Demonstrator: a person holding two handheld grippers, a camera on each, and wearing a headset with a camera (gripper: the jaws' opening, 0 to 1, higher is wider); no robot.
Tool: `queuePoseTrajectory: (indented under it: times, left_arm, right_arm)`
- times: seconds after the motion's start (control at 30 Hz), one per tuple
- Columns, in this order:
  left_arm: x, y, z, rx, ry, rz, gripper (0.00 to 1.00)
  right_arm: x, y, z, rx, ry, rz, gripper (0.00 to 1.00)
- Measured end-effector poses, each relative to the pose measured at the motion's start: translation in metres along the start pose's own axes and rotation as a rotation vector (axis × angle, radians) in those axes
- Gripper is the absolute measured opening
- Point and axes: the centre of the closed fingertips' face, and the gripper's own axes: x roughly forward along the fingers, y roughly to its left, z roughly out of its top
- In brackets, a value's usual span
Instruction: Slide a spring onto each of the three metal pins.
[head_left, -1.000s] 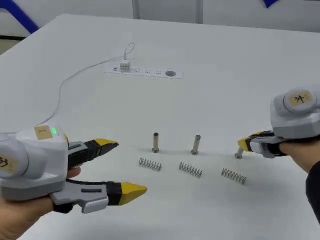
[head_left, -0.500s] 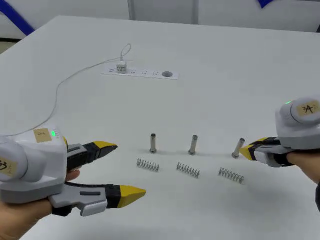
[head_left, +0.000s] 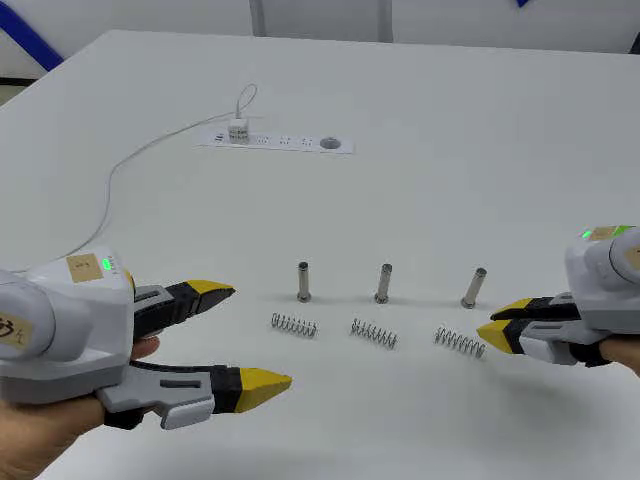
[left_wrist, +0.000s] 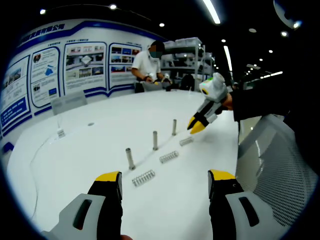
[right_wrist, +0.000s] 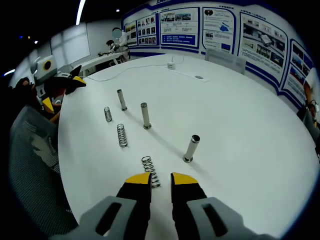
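Right tongs (head_left: 490, 321) cut off at frame edge, slightly apart; left tongs (head_left: 261, 335) wide apart. Three silver metal pins (head_left: 383, 283), three coiled wire springs (head_left: 373, 333).

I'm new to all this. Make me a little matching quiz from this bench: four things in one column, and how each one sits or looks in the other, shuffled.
Things:
1. left tongs
2. right tongs
3. pins
4. springs

States:
a. lying flat on the table
b. spread wide, holding nothing
c. standing upright in a row
d. nearly closed, tips next to the rightmost spring

Pairs: 1-b, 2-d, 3-c, 4-a.
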Motion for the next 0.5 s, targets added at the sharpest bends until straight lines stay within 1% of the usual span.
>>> queuePoseTrajectory:
  times: [0.07, 0.13, 0.2, 0.27, 0.4, 0.5]
  left_arm:
    - [0.0, 0.0, 0.0, 0.001, 0.002, 0.0, 0.71]
    - [0.0, 0.0, 0.0, 0.002, 0.003, 0.002, 0.71]
    - [-0.001, 0.0, 0.0, 0.003, 0.005, 0.002, 0.71]
    - [-0.001, -0.001, 0.0, 0.003, 0.008, 0.003, 0.71]
    - [-0.002, -0.002, 0.0, 0.005, 0.012, 0.003, 0.71]
    - [-0.002, -0.002, -0.001, 0.005, 0.016, 0.002, 0.71]
  right_arm:
    - [0.002, 0.005, -0.001, -0.02, 0.006, 0.025, 0.16]
    - [0.005, 0.007, -0.004, -0.042, 0.022, 0.035, 0.16]
    - [0.008, 0.005, -0.009, -0.053, 0.033, 0.04, 0.16]
    - [0.009, 0.007, -0.01, -0.058, 0.04, 0.05, 0.16]
    - [0.013, 0.009, -0.016, -0.091, 0.066, 0.073, 0.16]
    - [0.016, 0.008, -0.019, -0.103, 0.08, 0.082, 0.16]
